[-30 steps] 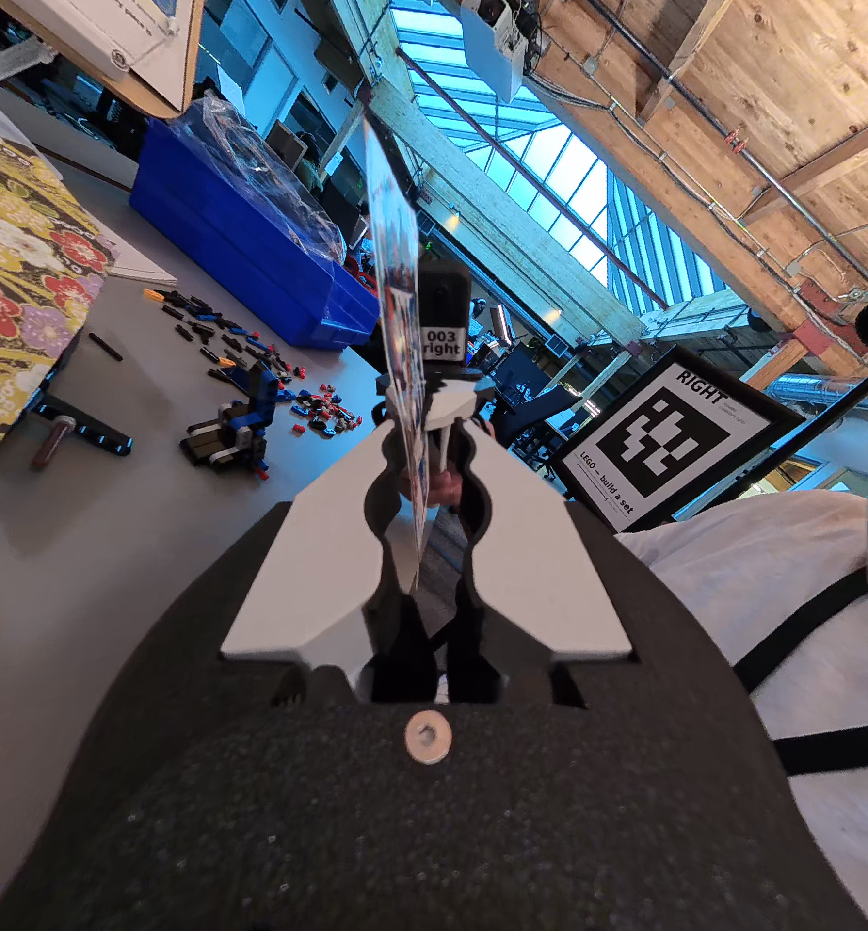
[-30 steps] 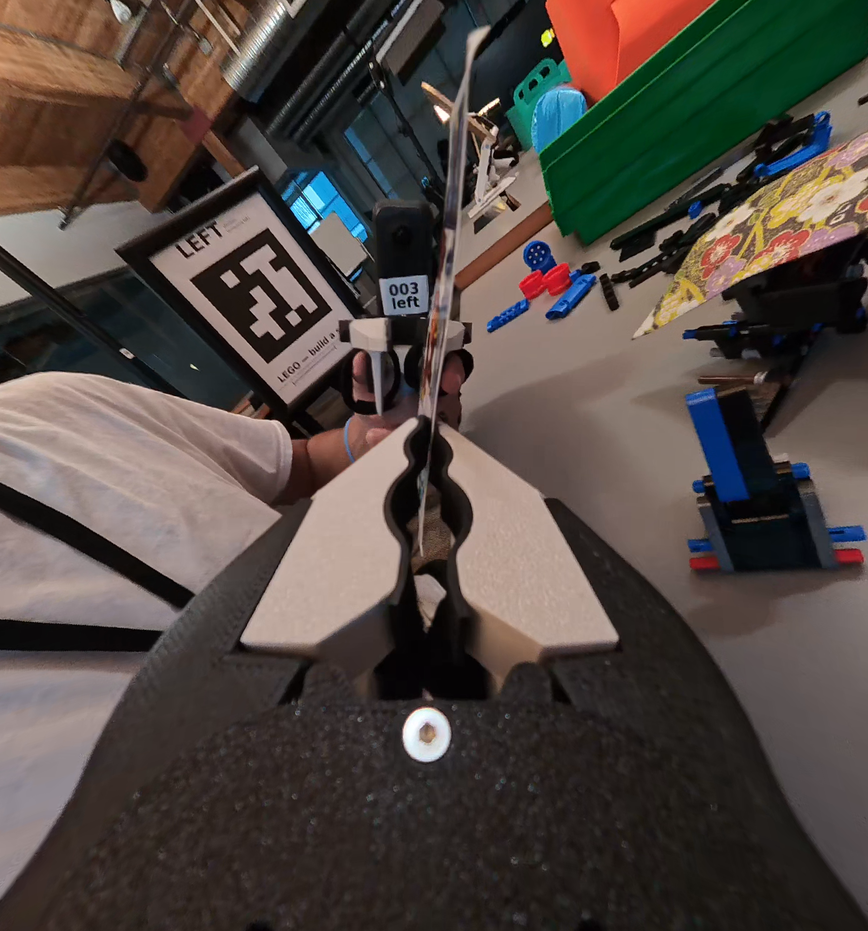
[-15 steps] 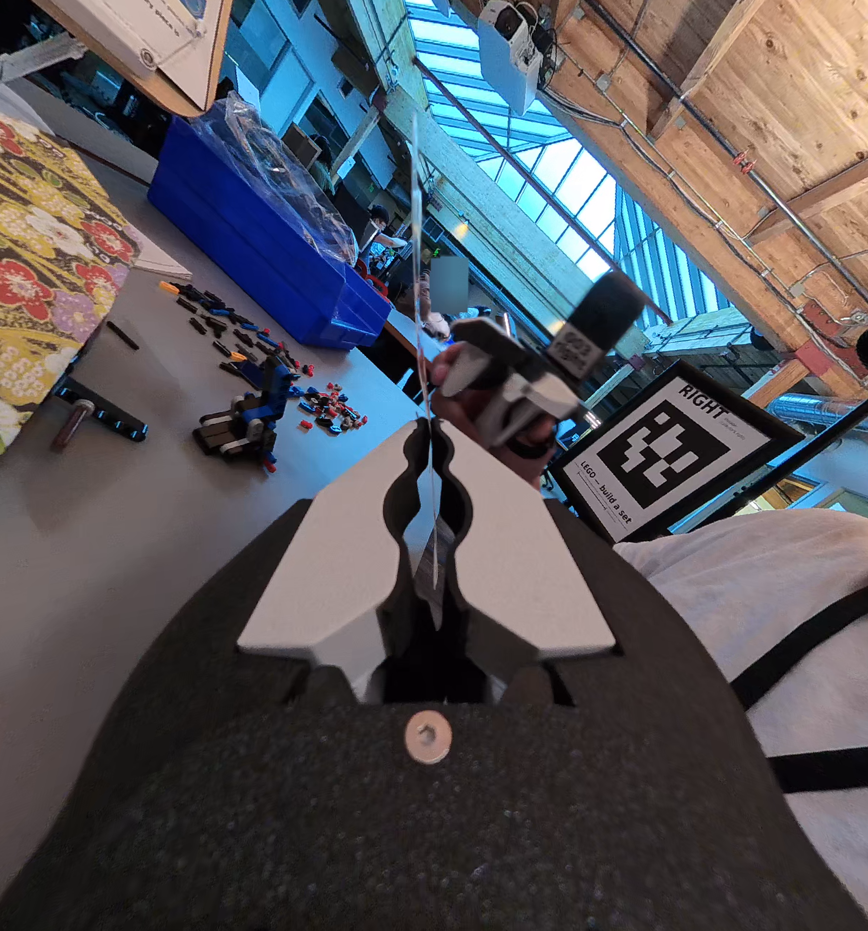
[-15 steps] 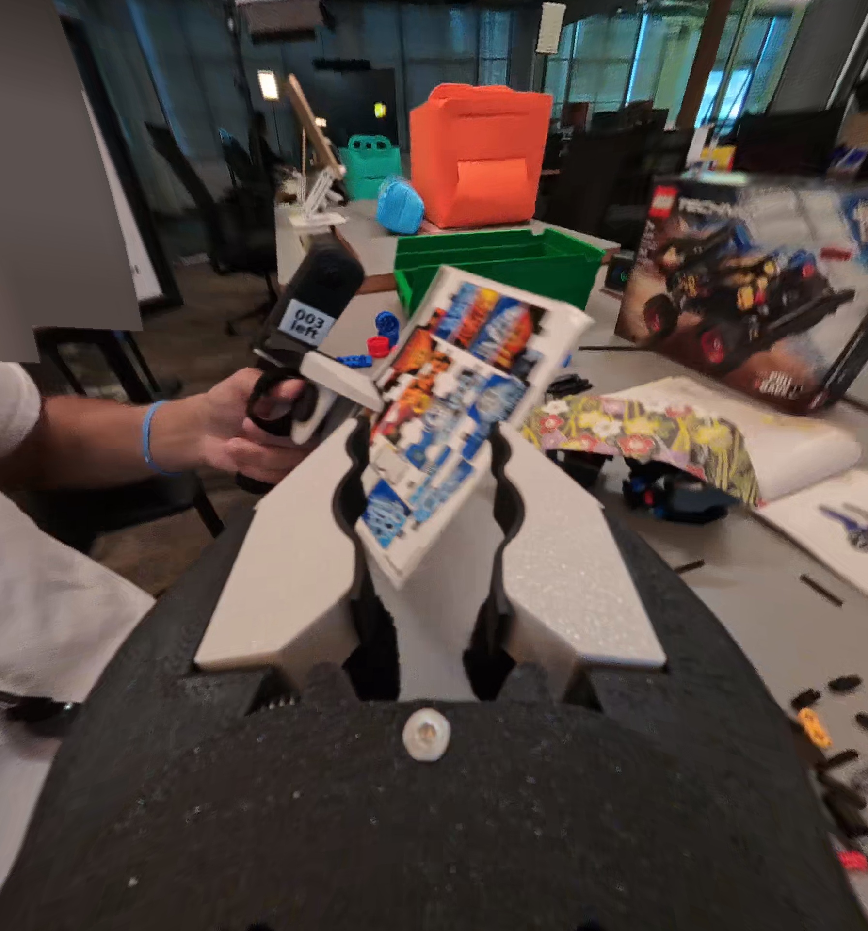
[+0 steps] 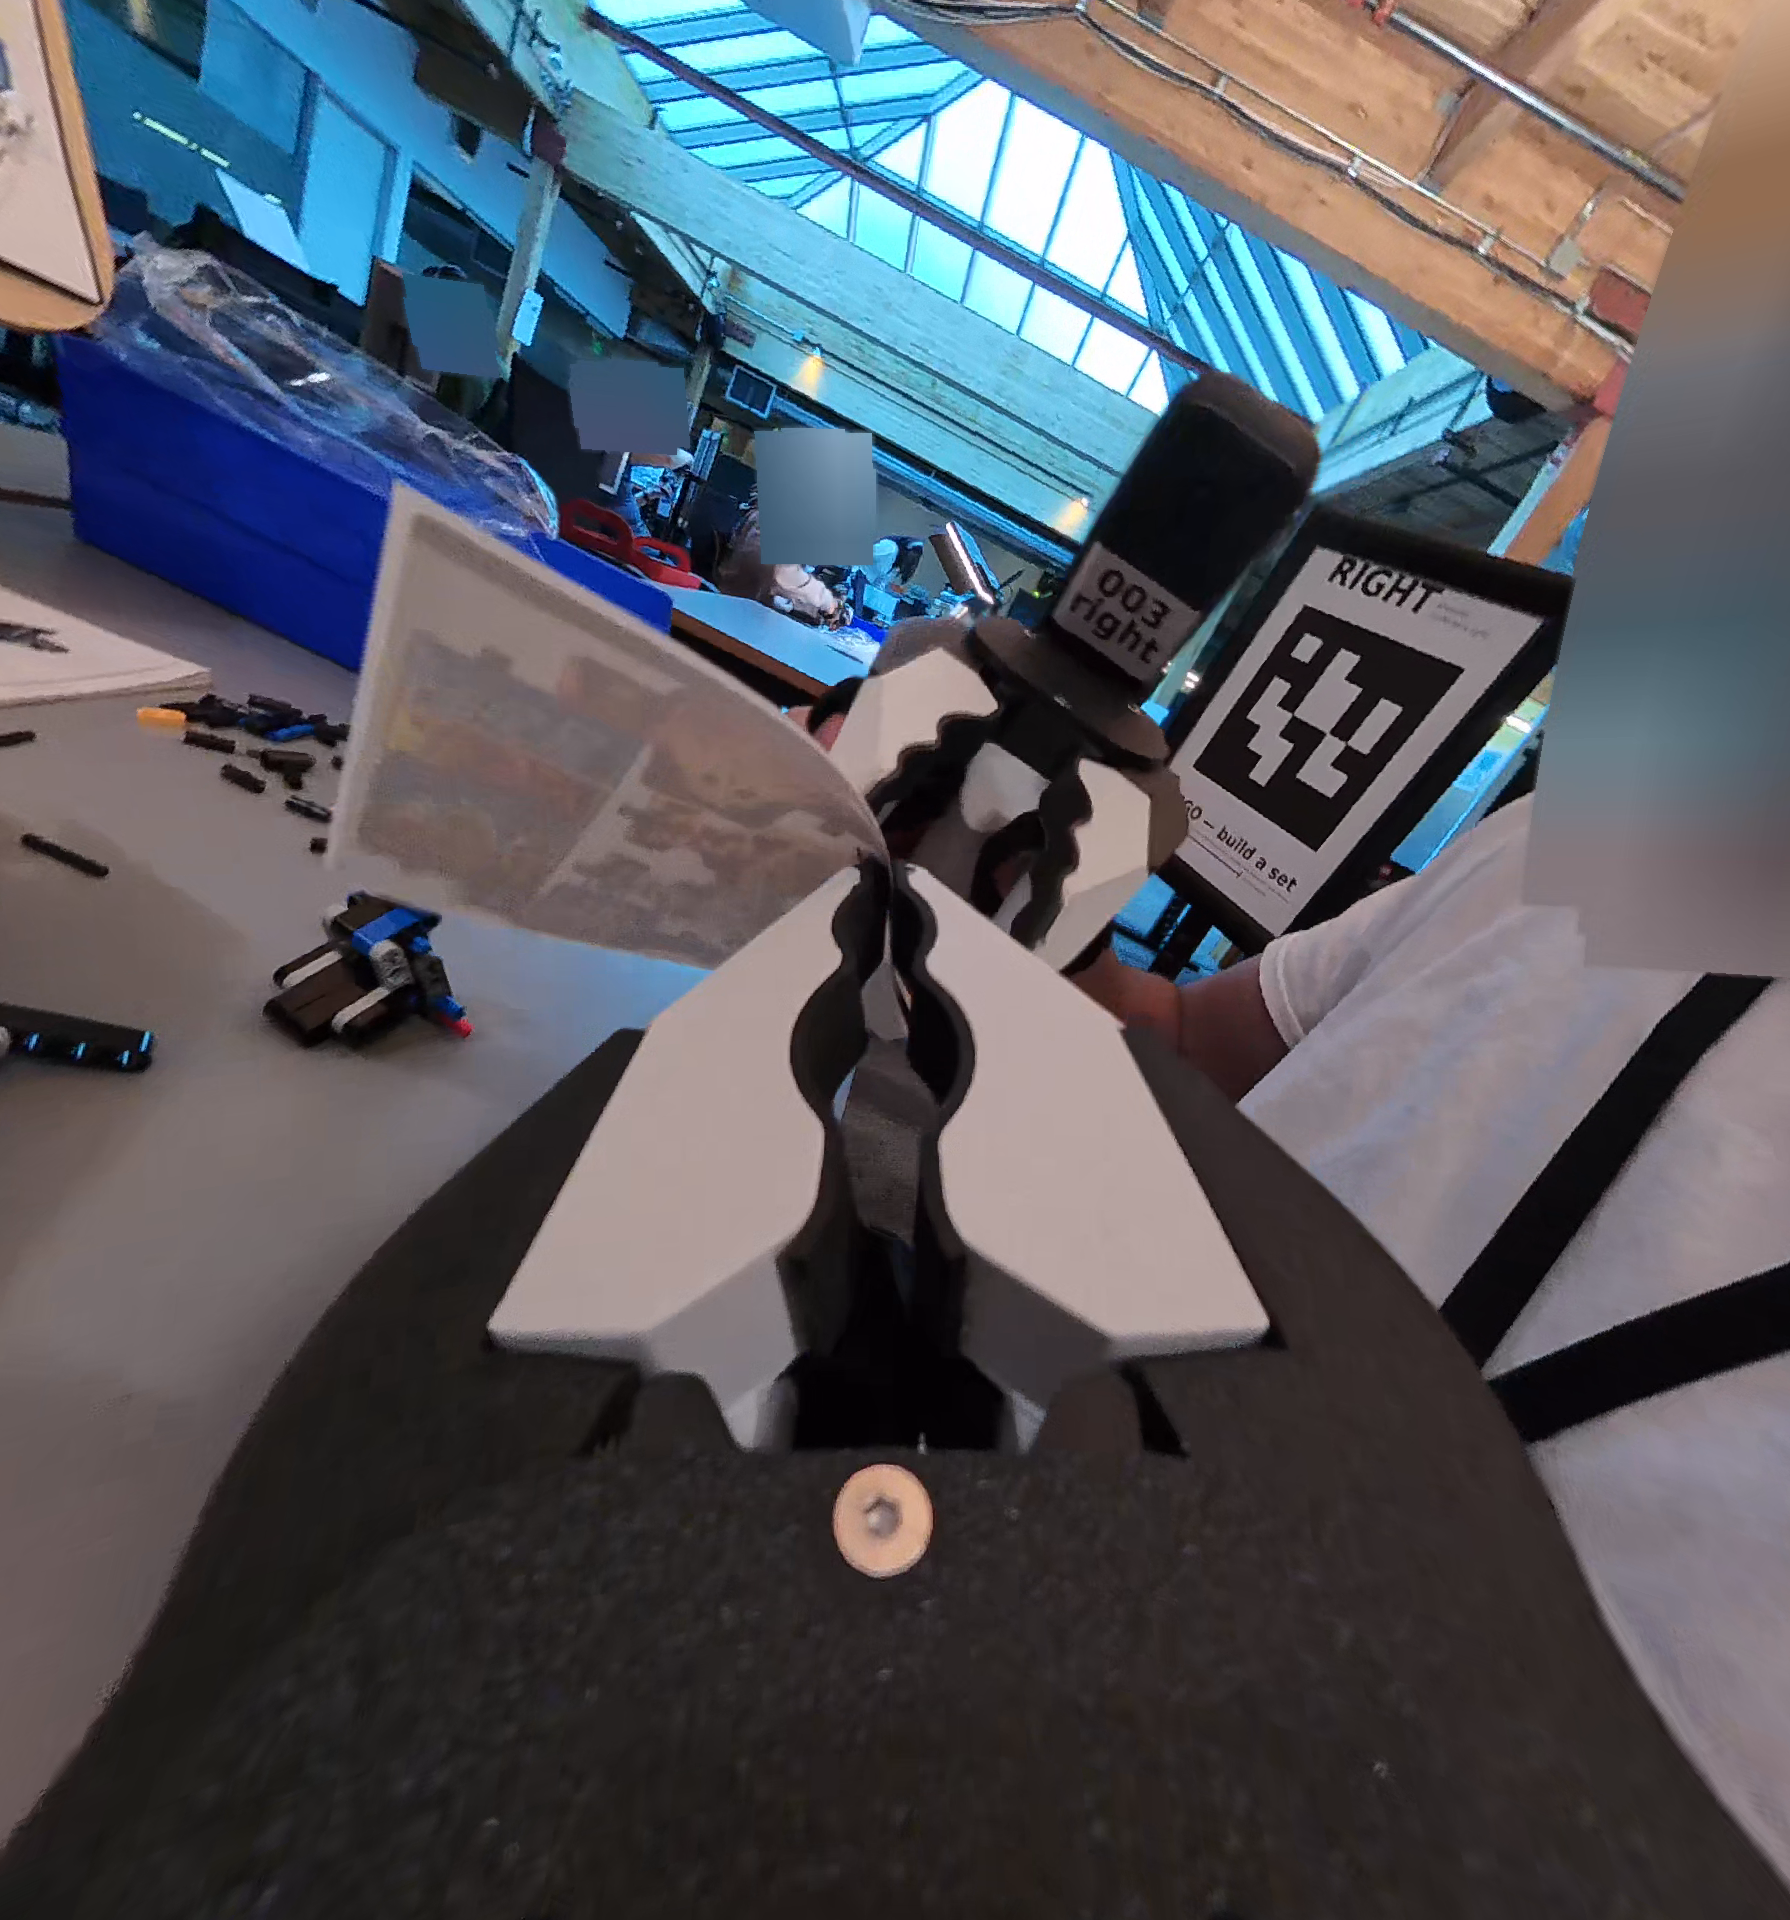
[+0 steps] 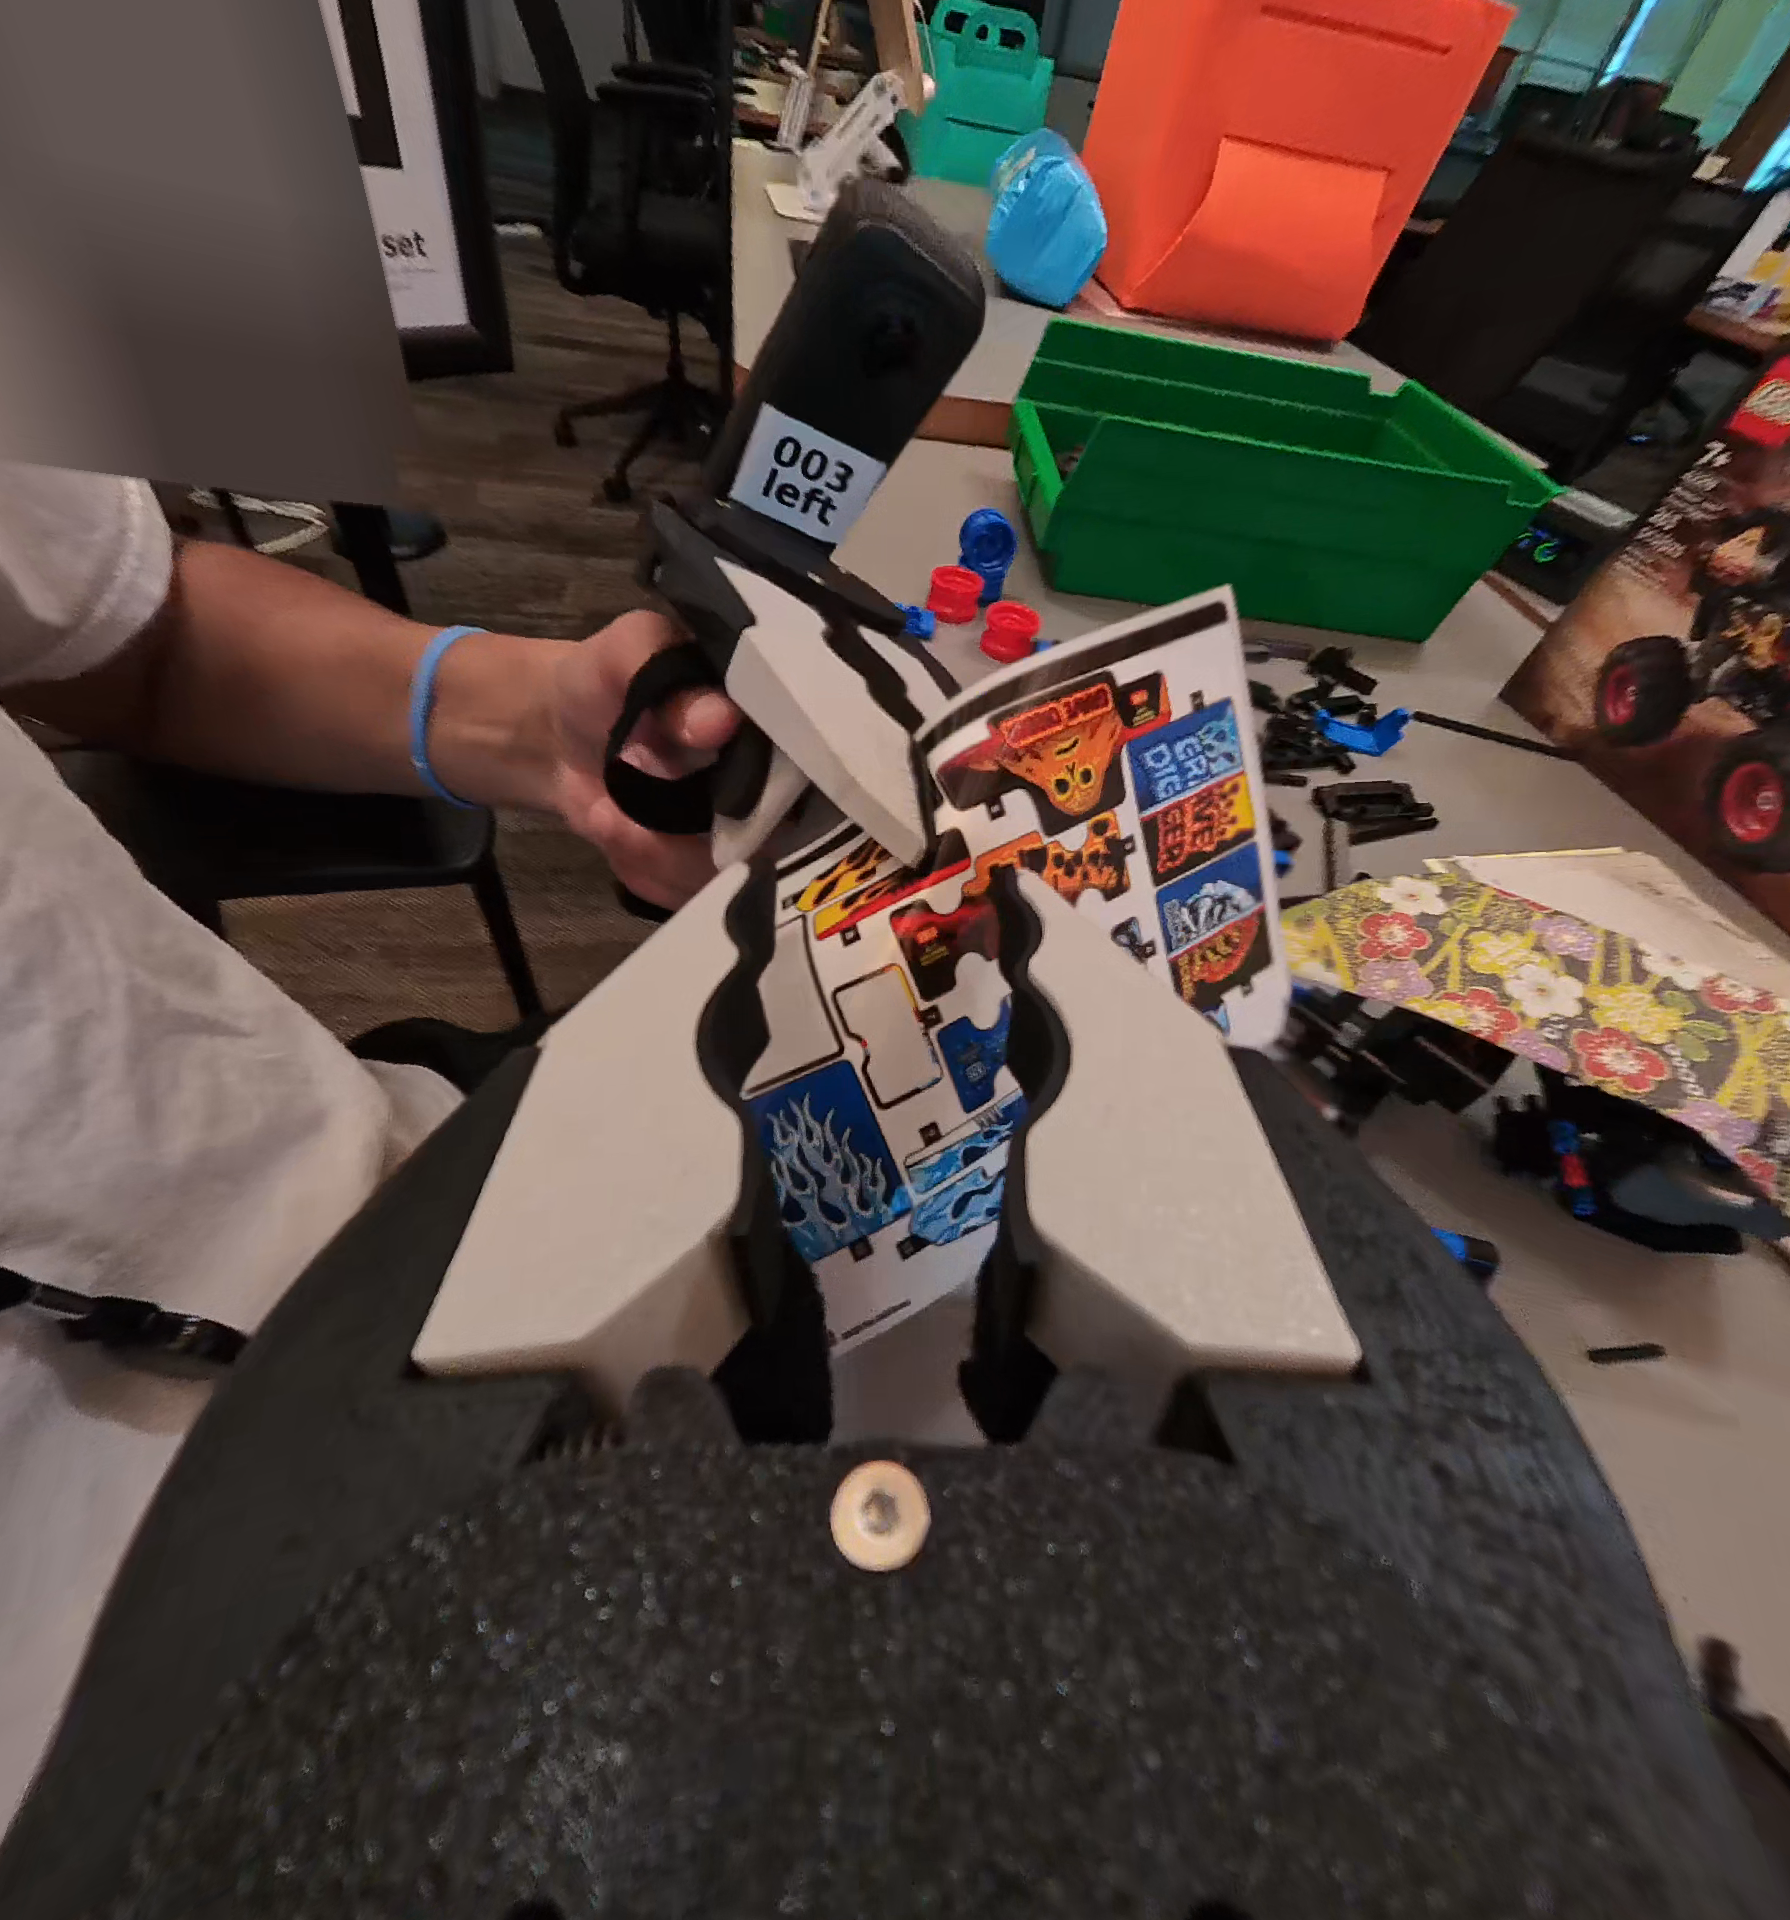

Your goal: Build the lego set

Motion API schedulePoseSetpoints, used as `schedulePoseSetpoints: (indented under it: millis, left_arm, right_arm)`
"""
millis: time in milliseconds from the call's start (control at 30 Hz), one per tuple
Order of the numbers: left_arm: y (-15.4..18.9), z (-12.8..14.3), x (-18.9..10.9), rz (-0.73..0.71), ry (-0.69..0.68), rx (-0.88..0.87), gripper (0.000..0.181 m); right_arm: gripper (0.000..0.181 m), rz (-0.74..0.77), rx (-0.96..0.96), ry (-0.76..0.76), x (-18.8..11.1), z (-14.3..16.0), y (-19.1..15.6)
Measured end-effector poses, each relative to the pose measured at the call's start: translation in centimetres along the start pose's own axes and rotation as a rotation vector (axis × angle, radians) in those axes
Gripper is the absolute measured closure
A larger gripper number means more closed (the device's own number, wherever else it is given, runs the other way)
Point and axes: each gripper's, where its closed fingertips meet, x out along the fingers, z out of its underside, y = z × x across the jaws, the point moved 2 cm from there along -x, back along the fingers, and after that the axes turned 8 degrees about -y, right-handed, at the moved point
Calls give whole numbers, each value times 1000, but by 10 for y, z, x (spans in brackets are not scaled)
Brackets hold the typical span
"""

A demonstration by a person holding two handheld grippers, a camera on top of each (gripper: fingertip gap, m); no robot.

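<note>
The sticker sheet (image 6: 1099,831) has swung round flat-on and bowed — the left gripper (image 5: 886,883) alone pinches its edge, held above the near table (image 5: 143,1195). The right gripper (image 6: 875,883) hangs spread, sheet just beyond its fingers, small model (image 5: 366,971) far left.

grippers: pale grey wedge fingers (image 5: 1067,1174) with wavy black inner edges | black foam body, silver hex screw (image 5: 882,1520) lower centre | white sleeve (image 6: 29,561) upper left, blue wristband (image 6: 432,717), black straps (image 5: 1597,1174)

Open-plan workshop: skylights (image 5: 984,156), timber beams (image 5: 849,281), parts bins (image 6: 1275,499).
</note>
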Motion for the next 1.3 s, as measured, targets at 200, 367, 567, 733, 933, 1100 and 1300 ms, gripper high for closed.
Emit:
schedulePoseSetpoints:
  millis: [200,367,567,733,933,1100,1300]
  left_arm:
    - [13,5,-3,50,-2,175,181]
    - [19,6,-7,57,2,274,181]
    - [18,5,-10,70,7,248,181]
    - [-1,6,-8,0,-8,128,181]
    - [-19,-2,-8,-70,63,-36,174]
    - [-26,-5,-7,-72,111,-122,176]
    - [-26,-8,-2,-72,184,-187,176]
  right_arm:
    - [151,-176,144,76,-5,-4,-6]
    - [150,-186,231,174,-21,-8,9]
    - [123,-277,593,230,-24,16,47]
    - [181,-588,697,288,-23,6,29]
    - [181,-317,659,320,-21,13,50]
    - [181,-273,666,338,-23,15,54]
    - [181,-252,679,372,-23,13,56]
